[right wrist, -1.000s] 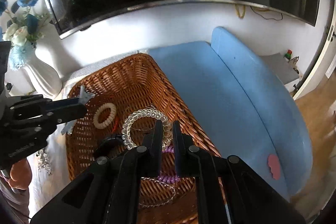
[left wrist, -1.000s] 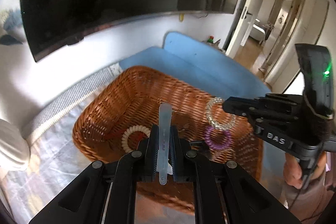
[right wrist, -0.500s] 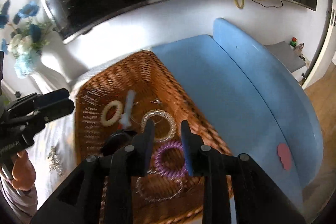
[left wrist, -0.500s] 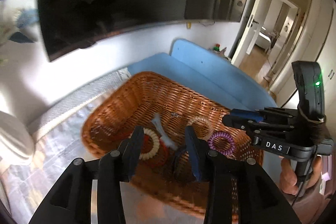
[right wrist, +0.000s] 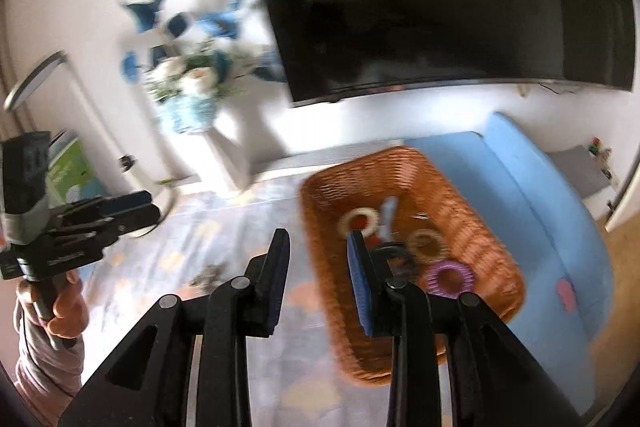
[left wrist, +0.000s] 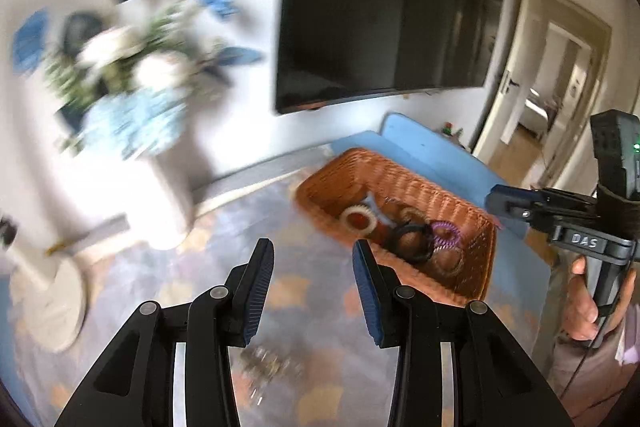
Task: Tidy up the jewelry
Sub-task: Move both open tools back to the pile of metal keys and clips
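Jewelry (left wrist: 444, 233) lies inside the wicker basket (right wrist: 320, 251); both empty grippers, left (left wrist: 313, 259) parted, right (right wrist: 318, 247) opening, hover over bare tablecloth (left wrist: 304, 291).

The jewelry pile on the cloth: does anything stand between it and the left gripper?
Nothing visible does. The left gripper is open and empty above the cloth, and the jewelry pile lies bare just below it. The basket stands off to the right, out of the path.

The right gripper (right wrist: 318, 259) was opening with nothing between its jaws, at the left rim of the wicker basket (right wrist: 320, 227); the purple coil ring (right wrist: 450, 279) lay inside.
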